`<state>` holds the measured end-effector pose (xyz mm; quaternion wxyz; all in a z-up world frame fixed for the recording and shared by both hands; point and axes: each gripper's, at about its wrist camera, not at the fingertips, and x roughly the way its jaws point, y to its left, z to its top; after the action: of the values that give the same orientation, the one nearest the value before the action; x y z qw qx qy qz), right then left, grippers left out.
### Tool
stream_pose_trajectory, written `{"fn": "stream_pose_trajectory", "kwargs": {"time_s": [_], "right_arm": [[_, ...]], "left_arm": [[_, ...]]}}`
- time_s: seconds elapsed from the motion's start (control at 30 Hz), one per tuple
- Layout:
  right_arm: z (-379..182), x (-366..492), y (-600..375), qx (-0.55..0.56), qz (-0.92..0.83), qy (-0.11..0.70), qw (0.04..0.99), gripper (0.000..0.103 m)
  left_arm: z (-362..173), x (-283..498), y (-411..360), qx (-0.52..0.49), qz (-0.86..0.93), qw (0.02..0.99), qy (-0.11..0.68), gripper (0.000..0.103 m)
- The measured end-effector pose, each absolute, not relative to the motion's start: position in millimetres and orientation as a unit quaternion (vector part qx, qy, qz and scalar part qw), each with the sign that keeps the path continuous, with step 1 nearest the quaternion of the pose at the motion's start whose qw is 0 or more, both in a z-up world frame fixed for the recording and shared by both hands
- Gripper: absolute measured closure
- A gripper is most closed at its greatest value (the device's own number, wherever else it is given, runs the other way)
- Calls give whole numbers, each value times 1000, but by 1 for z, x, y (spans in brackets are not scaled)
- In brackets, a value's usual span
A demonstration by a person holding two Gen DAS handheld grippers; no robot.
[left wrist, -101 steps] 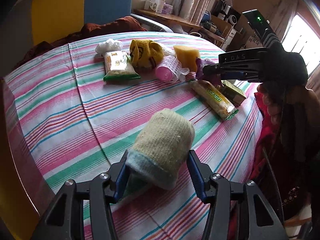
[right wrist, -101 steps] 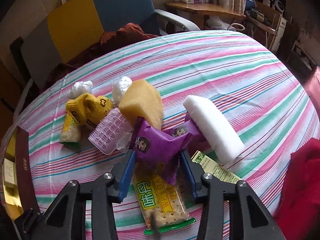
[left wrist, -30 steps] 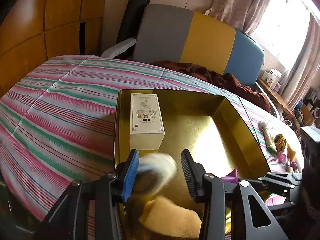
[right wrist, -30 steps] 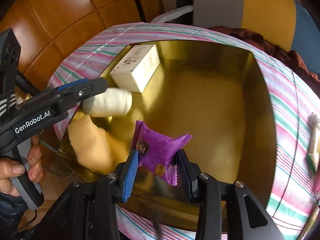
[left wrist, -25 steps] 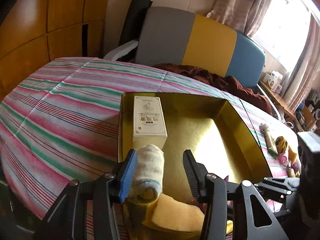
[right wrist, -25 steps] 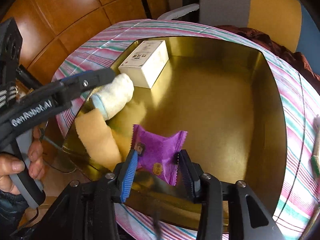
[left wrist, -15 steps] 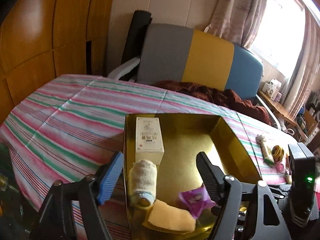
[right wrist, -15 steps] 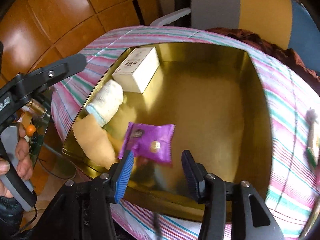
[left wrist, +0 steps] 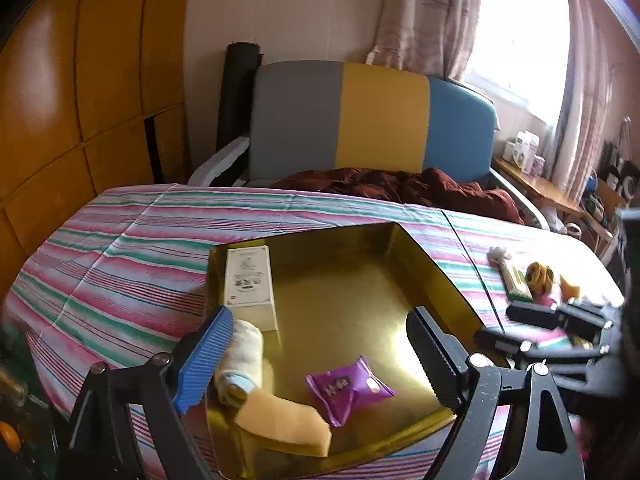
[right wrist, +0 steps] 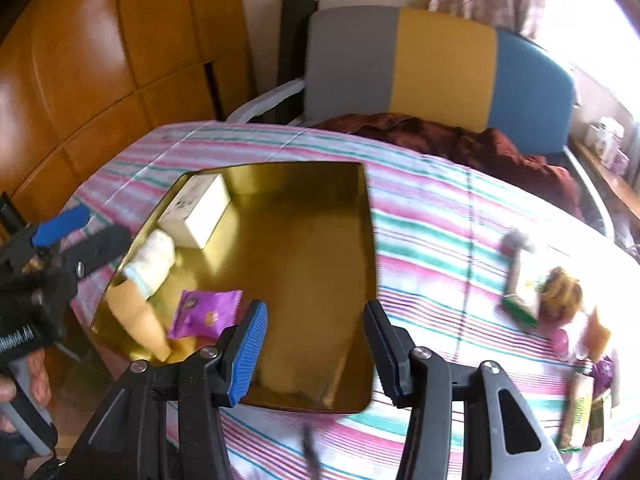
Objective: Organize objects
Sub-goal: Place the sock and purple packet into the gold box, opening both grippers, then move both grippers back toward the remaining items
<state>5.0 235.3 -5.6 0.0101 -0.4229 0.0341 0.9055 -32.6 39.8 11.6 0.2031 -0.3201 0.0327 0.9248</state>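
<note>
A gold tin box (left wrist: 432, 276) (right wrist: 370, 240) lies on the striped table. In it are a white carton (left wrist: 249, 283) (right wrist: 196, 210), a rolled sock (left wrist: 240, 360) (right wrist: 154, 260), a yellow sponge (left wrist: 284, 424) (right wrist: 138, 322) and a purple snack packet (left wrist: 346, 386) (right wrist: 206, 314). My left gripper (left wrist: 316, 356) is open and empty above the box's near end. My right gripper (right wrist: 316, 348) is open and empty over the box's near right part.
Several loose items lie on the table's right side: a green-ended packet (right wrist: 520, 284), a yellow knit item (right wrist: 560, 288) (left wrist: 540, 274), more snack packets (right wrist: 580, 412). A grey, yellow and blue chair (left wrist: 372, 116) with a dark red cloth (left wrist: 400, 188) stands behind.
Both grippers have let go and opened wide: the sock and the purple packet now lie in the box. Both grippers have drawn back and up from the box.
</note>
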Motion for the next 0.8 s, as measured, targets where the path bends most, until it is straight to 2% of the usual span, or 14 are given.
{"fn": "stream_pose_trajectory", "kwargs": {"time_s": [0.4,0.8], "right_arm": [[-4,24,287,-416,905,64,70,52],[-25,61,377,-450,868,118,173,52]], "left_arm": [[7,-14,79,-325,907,256,77,12],[-1,1,113,-334,884,311,103,12]]}}
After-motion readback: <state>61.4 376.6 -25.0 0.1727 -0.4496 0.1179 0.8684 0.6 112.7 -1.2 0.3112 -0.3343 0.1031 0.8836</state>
